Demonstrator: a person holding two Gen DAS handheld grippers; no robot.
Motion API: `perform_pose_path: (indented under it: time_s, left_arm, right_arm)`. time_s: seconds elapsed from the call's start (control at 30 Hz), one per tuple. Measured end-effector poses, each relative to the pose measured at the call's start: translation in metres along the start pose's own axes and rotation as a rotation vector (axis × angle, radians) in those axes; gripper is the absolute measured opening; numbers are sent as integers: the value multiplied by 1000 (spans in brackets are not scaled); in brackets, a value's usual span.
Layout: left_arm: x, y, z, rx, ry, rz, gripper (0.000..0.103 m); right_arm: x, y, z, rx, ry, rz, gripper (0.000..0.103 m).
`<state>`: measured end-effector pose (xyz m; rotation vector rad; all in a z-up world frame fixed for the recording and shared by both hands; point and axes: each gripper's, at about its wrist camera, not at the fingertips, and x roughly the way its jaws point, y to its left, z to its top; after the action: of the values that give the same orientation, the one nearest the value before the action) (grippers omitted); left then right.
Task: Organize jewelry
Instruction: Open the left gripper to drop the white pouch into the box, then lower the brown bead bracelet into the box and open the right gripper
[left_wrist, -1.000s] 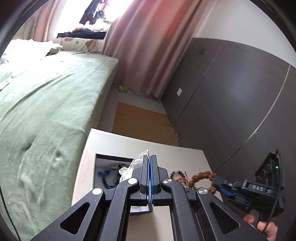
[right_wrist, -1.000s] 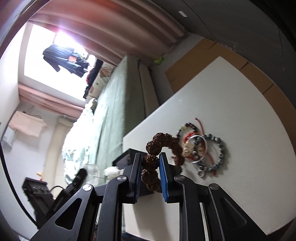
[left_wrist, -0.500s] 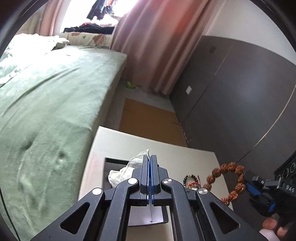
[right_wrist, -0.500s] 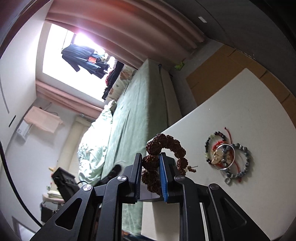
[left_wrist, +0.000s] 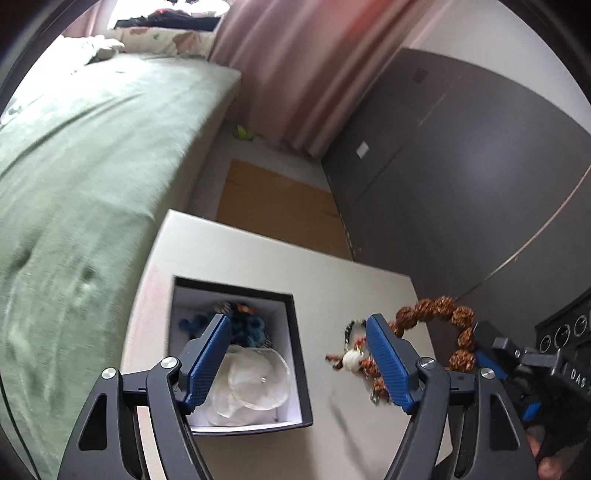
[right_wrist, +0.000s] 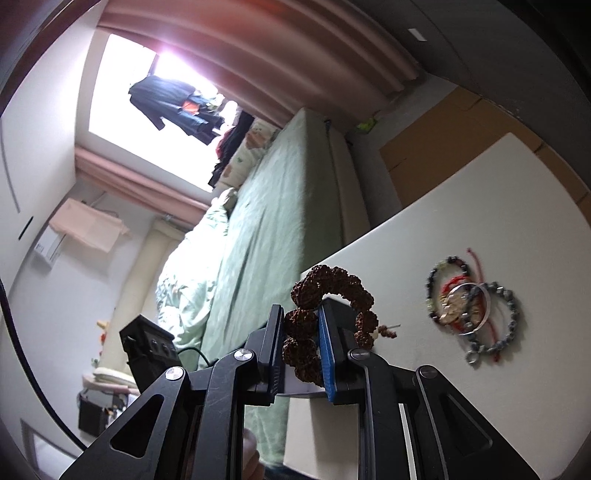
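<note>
left gripper (left_wrist: 299, 354): my jaws opening — nothing between them, above black-walled white-lined square box (left_wrist: 299, 354)
right gripper (right_wrist: 301, 345): clamped on brown knobbly seed-bead bracelet (right_wrist: 325, 284)
white table (right_wrist: 480, 221): loose beaded bracelets (right_wrist: 472, 306)

I get soft daylight from the blown-out bright window (right_wrist: 147, 110) behind the pink curtains (left_wrist: 295, 74), motion smear on the green bed cover (left_wrist: 74, 184), and heavy fisheye bending with black corners.
</note>
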<state>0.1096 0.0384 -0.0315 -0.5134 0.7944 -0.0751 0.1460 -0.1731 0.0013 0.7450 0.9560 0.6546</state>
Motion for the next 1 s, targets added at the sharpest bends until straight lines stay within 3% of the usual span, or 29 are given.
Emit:
perform_pose_path:
  time_s: [0.3,0.47,0.77,0.83,0.9,1.0]
  left_arm:
    - [-33,41,10,-135,-85,43,76]
    - [-47,57,12,-175,-112,46,76]
    - [-60,71,17,-198,-135,58,76]
    - [-59,71,18,-202,-132,58,76]
    - [-57,72,18,-202,-130,57,76]
    - [-57,70,18,-196,-127,52,76]
  right_arm:
    - [15,43,-11,-90,3,198,20]
    - [41,57,-20,-115,34,221,20]
    - [88,56,-34,-119,139,173,20]
    - [97,51,-34,-126,162,114,20]
    - [104,38,-32,-111,173,3,22]
    - [104,18,-23,-58,174,-62,42]
